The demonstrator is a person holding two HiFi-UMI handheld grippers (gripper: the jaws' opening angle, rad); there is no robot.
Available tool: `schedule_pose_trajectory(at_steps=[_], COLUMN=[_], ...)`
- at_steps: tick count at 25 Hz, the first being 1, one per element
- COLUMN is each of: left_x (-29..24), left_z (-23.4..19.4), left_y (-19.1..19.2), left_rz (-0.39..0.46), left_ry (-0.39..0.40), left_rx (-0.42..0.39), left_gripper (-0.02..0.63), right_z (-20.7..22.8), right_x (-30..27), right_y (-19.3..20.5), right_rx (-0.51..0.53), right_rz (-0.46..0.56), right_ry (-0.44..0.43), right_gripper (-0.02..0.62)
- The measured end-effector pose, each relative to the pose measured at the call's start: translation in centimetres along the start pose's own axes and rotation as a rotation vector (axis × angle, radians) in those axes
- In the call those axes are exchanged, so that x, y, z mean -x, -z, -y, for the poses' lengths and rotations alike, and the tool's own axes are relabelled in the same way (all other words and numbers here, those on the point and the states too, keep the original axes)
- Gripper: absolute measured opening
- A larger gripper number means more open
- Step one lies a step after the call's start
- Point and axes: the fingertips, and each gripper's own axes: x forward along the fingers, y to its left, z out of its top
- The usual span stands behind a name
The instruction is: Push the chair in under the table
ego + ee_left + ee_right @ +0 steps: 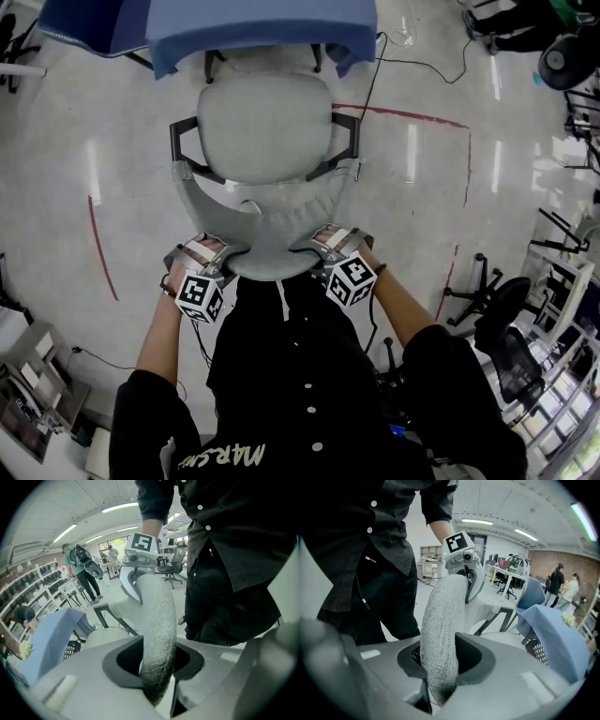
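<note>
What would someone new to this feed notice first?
A grey chair fills the middle of the head view, its seat not yet under the blue-covered table at the top. The left gripper and right gripper both clamp the top edge of its backrest.

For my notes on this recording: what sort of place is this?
Probably an open-plan lab or office workroom: spare office chairs, long storage shelves, and red tape lines marked on the glossy floor.
</note>
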Motion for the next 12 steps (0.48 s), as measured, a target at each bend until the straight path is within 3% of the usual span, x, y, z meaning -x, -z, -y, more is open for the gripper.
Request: schedule_pose_trajectory(at_steps=[12], left_x=[0.36], left_z=[-1.11], left_y=[-0.02], left_rz=[-0.005], left_ry=[-0.035], left_rx=[0.022], left_gripper=[0.137], right_z=[0.84], right_x=[0.37], right_y=[-0.36], right_rx=[0.001], right_rz=[0.038], right_ry=[-0.044], right_gripper=[0.126])
